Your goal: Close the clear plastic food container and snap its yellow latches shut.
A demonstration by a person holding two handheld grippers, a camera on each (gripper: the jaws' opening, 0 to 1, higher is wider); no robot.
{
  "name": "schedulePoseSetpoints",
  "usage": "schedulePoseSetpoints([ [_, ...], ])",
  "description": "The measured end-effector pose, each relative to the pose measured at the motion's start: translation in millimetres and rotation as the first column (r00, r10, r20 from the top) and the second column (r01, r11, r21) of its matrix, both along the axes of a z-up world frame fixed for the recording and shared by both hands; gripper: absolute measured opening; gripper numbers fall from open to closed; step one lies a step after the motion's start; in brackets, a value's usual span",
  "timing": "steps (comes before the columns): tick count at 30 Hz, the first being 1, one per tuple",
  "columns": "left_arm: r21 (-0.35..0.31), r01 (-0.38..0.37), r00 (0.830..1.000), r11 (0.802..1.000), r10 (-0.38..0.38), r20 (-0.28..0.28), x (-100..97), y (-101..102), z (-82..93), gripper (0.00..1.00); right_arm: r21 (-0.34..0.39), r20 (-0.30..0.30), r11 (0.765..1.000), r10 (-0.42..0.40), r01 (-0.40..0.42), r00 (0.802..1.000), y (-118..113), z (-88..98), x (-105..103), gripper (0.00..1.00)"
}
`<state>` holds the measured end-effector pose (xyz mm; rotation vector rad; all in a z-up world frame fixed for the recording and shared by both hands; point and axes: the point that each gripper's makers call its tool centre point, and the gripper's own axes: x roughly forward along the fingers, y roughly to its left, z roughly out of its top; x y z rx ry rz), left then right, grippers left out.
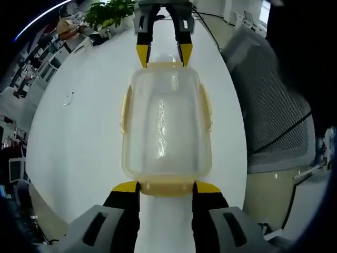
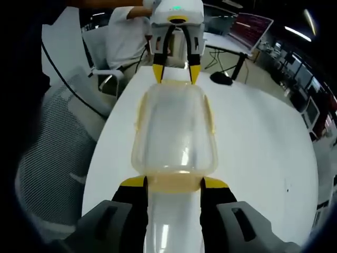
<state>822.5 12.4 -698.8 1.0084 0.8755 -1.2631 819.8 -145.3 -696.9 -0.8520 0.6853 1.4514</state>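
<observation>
You've got 1 clear container (image 1: 166,126) w/ 4 yellow latches (image 1: 126,109), 2 grippers – left gripper (image 1: 166,187), right gripper (image 2: 174,183) – 1 white table (image 1: 79,137), 1 mesh chair (image 1: 274,121), 1 potted plant (image 1: 108,13), 1 seated person (image 2: 126,37).

container (image 1: 167,126) on table (image 1: 79,137), left gripper (image 1: 166,185) and right gripper (image 1: 164,51) at opposite ends, chair (image 1: 274,116) beside table

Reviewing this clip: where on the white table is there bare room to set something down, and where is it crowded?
Bare tabletop runs wide along one long side of the clear container, out to the table's edge; a narrower strip lies between its other side and the mesh chair. Both short ends are crowded: the left tongs and right tongs straddle the end latches.
</observation>
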Motion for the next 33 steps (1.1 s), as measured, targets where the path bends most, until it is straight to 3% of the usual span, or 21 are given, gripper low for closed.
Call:
schedulePoseSetpoints([
  [33, -0.077, 0.008, 1.000, 0.997, -0.009, -0.008, 9.1, -95, -0.7, 0.32, -0.079, -0.008, 0.997, -0.019, 0.019, 1.000, -98, -5.4, 8, 0.35],
])
